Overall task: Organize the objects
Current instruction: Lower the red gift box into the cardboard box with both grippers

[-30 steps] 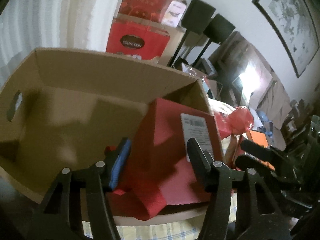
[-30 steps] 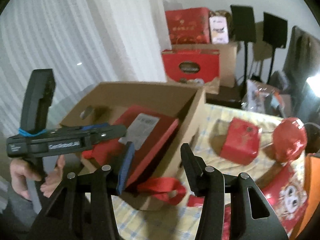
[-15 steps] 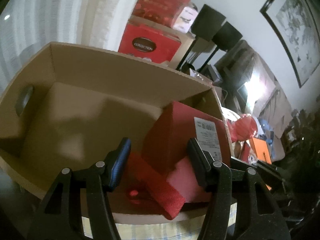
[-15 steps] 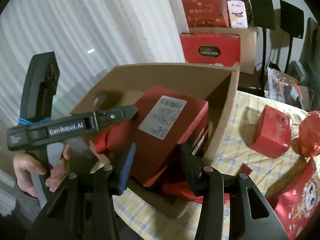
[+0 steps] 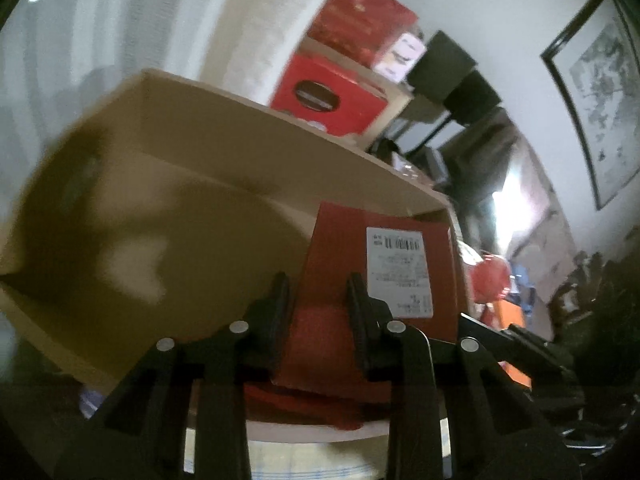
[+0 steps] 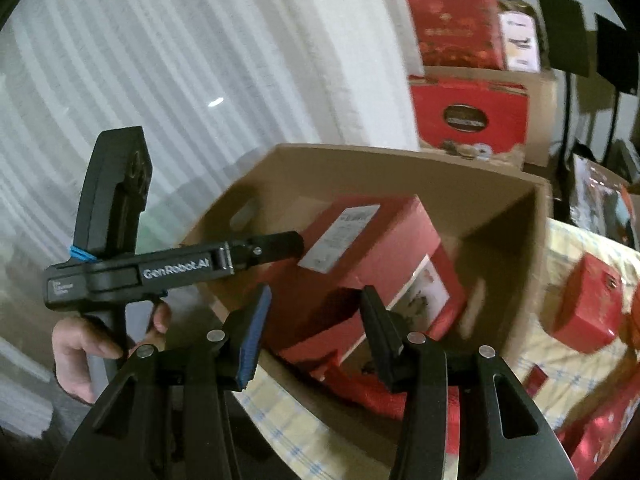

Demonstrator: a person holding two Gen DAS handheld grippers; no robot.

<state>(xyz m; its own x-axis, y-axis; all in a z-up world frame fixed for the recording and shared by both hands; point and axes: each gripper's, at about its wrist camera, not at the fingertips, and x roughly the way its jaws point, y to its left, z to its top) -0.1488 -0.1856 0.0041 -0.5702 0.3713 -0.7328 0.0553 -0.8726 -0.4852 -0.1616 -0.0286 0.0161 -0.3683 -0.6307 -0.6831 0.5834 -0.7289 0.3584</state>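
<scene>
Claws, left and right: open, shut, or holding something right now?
Left claw: just been closing; red box lies between its fingers, grip cannot be told.
Right claw: open, holding nothing, above the carton.

Left-wrist view smeared by motion; cardboard box (image 5: 168, 216) wall and handle cutout soft. Label (image 5: 400, 272) on red gift box (image 5: 340, 264) too blurred to read. Red box's lower edge hidden behind left gripper (image 5: 318, 300); pad contact unclear. Small red box (image 6: 586, 302) blurred; framed picture (image 5: 600, 92) cut by the picture's edge
</scene>
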